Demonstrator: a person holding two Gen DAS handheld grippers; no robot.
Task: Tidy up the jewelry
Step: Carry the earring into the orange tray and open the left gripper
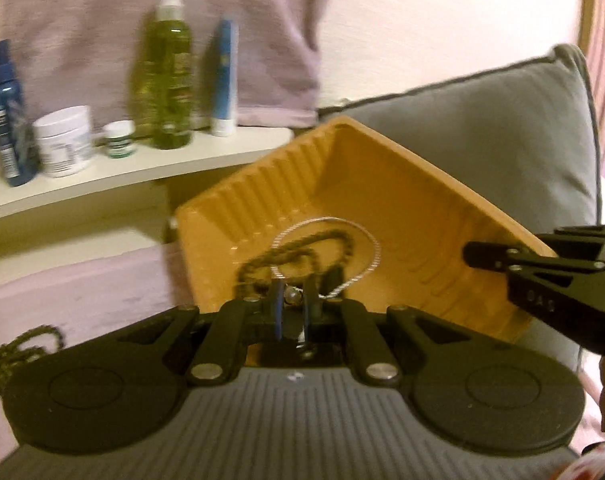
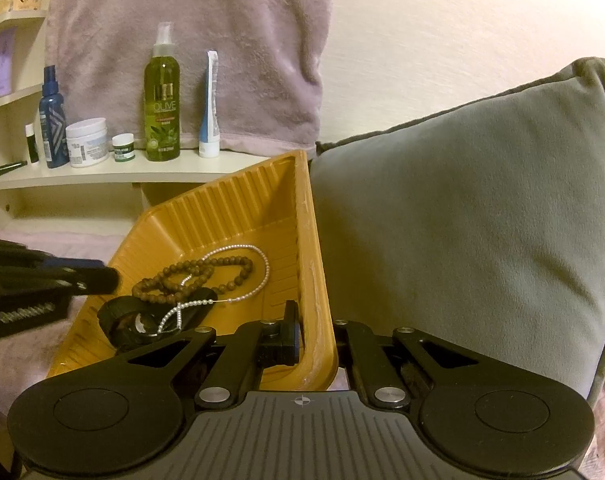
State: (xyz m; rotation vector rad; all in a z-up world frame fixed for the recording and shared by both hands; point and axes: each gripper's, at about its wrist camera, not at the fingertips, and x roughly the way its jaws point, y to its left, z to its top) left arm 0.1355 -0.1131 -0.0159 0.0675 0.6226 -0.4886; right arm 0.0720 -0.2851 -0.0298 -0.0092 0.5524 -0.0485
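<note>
Right gripper point(image 2: 316, 340) clamped on the near rim of the ribbed orange tray point(image 2: 238, 208), holding it tilted against the grey cushion point(image 2: 462, 200). Inside the tray: brown wooden bead strand point(image 2: 206, 270), white pearl necklace point(image 2: 258, 264) looped over it, black wristwatch point(image 2: 142, 318) nearest the camera. Left gripper point(image 1: 293, 300) narrowed to a small gap around a small pearl-like bead at the tray's near edge; contact too blurred to tell
</note>
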